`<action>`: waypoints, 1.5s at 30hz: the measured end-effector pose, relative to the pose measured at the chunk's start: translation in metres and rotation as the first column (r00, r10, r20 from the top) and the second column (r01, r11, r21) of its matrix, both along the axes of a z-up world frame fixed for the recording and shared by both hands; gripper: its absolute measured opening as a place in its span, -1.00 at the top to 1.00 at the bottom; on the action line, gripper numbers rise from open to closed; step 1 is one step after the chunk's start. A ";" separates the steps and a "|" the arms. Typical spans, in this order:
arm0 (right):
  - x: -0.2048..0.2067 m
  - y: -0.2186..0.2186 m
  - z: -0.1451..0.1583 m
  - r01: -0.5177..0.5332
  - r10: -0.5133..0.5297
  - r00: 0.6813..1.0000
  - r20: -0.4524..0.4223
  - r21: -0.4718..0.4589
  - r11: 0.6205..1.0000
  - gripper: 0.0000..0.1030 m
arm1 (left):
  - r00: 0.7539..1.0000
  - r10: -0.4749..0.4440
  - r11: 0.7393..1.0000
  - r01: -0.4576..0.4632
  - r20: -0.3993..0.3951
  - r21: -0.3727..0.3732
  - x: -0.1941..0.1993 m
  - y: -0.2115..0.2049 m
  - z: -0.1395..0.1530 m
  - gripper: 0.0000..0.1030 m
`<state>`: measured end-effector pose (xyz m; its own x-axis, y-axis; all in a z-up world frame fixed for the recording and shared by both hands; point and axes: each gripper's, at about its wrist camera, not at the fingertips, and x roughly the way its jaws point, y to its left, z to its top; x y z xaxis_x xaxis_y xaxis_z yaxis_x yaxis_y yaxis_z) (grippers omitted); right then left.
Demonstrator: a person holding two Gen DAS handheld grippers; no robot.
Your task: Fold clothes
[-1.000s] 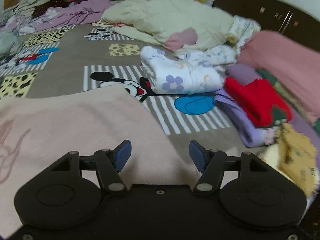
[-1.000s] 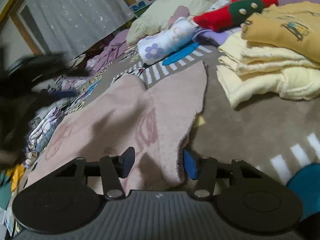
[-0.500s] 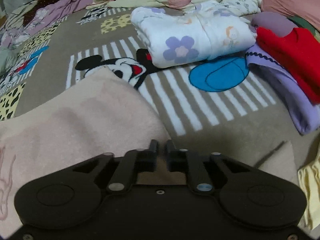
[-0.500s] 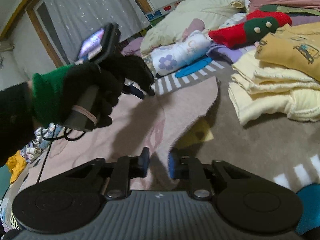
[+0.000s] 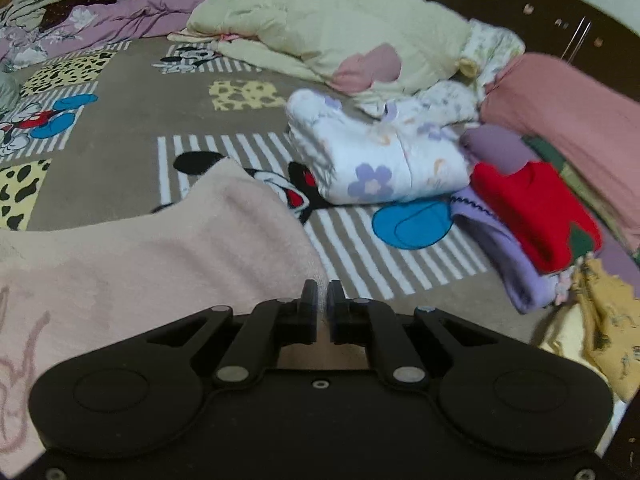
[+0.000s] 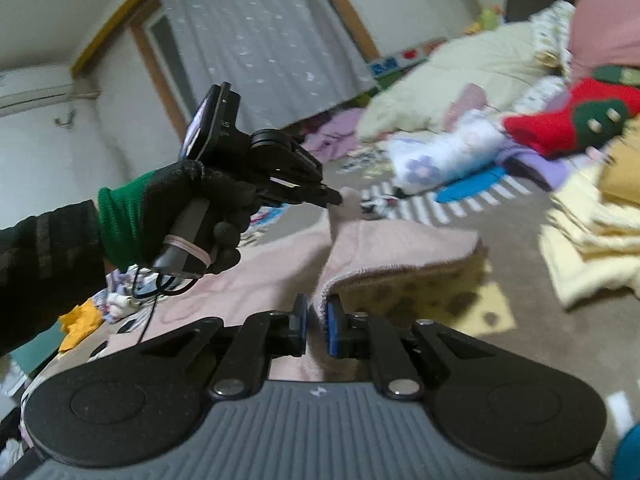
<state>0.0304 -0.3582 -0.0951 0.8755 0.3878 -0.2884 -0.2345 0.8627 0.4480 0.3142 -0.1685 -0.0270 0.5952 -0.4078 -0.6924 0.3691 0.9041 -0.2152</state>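
Cartoon-print bedspread [image 5: 120,128], both grippers pinching pink garment [image 5: 140,264] edges, left gripper [image 5: 322,294], right gripper [image 6: 316,312], folded piles [image 5: 532,208] alongside.

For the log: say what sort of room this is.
Most likely a bedroom: a bed with a cartoon bedspread, a cream quilt, folded clothes and a curtained window.

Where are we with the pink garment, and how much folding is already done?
Done: folded clothes lie stacked, the floral bundle and the red sweater among them. In hand: the left gripper and right gripper each pinch an edge of the pink garment, raised off the blanket. Left: folding it over and stacking it.
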 end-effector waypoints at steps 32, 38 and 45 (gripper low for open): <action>-0.047 0.141 0.033 -0.338 0.392 0.920 0.015 -0.478 0.811 0.11 | 0.982 0.182 0.958 -0.188 -0.049 -0.218 -0.063 0.153 -0.040 -0.01; -0.040 0.109 0.019 -0.228 0.250 0.968 -0.035 -0.547 0.805 -0.13 | 0.933 0.337 0.875 -0.361 -0.129 -0.322 -0.129 0.220 -0.061 -0.06; -0.041 0.133 -0.014 -0.234 0.245 0.966 -0.081 -0.674 0.701 -0.16 | 0.940 0.310 0.883 -0.340 -0.140 -0.324 -0.151 0.207 -0.069 -0.14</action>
